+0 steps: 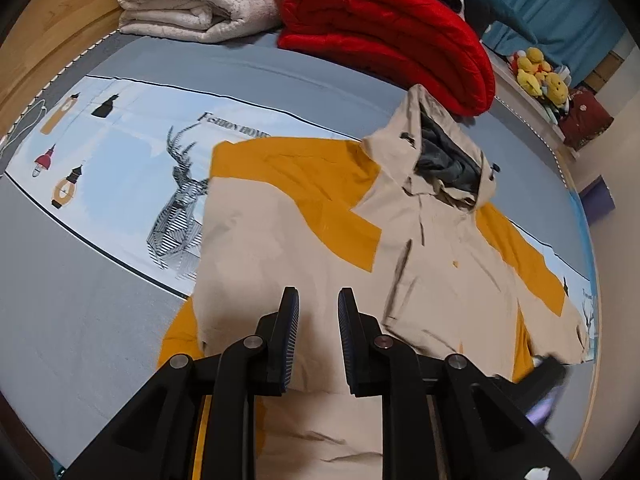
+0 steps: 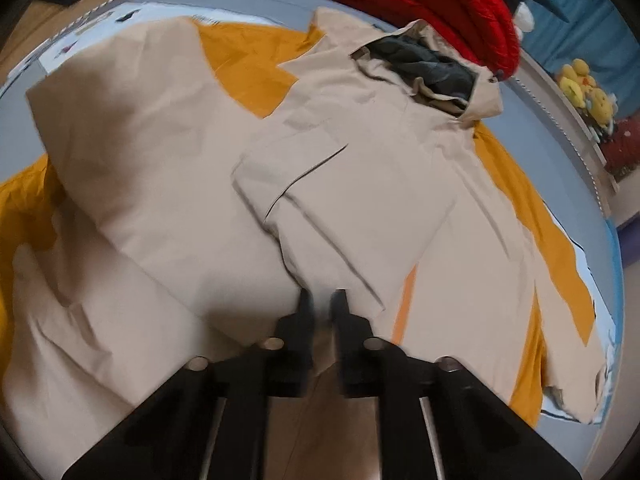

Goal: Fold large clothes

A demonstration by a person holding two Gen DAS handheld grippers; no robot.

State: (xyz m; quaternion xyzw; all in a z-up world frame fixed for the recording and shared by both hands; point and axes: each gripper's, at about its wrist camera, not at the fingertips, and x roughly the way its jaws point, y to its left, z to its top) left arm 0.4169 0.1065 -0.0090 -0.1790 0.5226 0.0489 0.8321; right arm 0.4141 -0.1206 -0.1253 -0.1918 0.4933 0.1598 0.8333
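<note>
A beige and mustard-yellow hooded jacket [image 1: 304, 224] lies spread on the bed, hood [image 1: 444, 148] toward the far side; one sleeve is folded across its front [image 2: 336, 184]. My left gripper [image 1: 318, 300] hovers over the jacket's lower front, jaws apart and empty. My right gripper [image 2: 323, 300] is low over the jacket's middle, near the folded sleeve's cuff, jaws a small gap apart; I cannot tell if cloth is between them. The right gripper also shows blurred at the lower right of the left wrist view [image 1: 548, 376].
The bed has a grey and light-blue sheet [image 1: 120, 160] with a deer print. A folded red blanket [image 1: 392, 40] and folded white blankets [image 1: 192, 0] lie at the bed's far end. Yellow plush toys [image 1: 540, 72] sit on a ledge at right.
</note>
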